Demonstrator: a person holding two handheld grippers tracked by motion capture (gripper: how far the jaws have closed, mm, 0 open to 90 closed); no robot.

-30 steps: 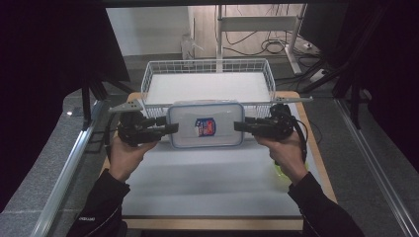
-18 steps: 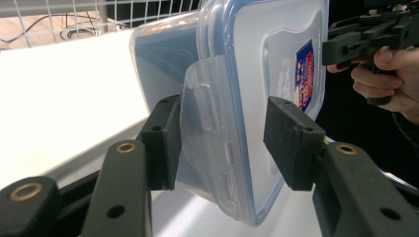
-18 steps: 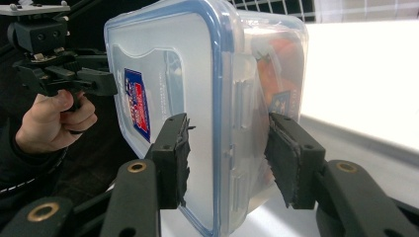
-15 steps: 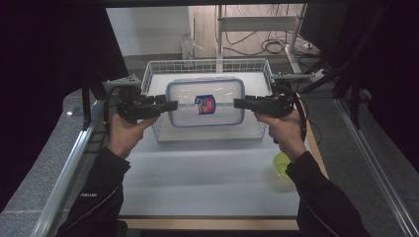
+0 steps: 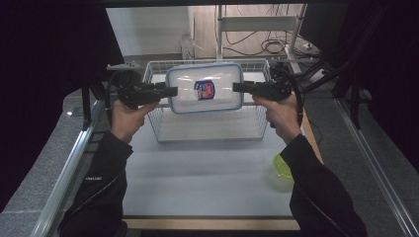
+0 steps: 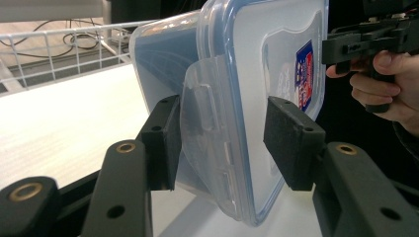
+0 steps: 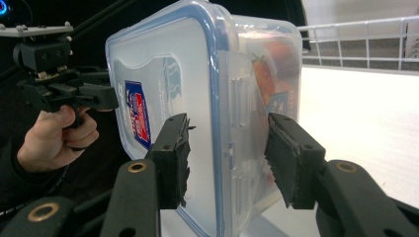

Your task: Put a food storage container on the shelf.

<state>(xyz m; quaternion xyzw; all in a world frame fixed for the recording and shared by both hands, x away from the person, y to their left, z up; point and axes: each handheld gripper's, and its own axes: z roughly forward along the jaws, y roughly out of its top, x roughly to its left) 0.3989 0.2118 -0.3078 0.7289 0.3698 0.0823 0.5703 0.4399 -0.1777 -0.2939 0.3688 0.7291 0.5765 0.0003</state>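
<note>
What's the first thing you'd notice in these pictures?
A clear plastic box with a blue-edged lid is held up over a white wire basket at the far side of the table. The left gripper and right gripper pinch its two ends. A yellow-green bowl sits near the person's right sleeve.

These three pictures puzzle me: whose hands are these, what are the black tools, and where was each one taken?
No machine here: a person holds a hand-held gripper in each hand, a two-jawed clamp. The high view looks down on the table. The left hand-held gripper and the right hand-held gripper clamp opposite ends of a lidded plastic container, held in the air above a wire basket. A green bowl lies on the table. The other two pictures come from cameras riding on each gripper, looking along its black jaws.
</note>
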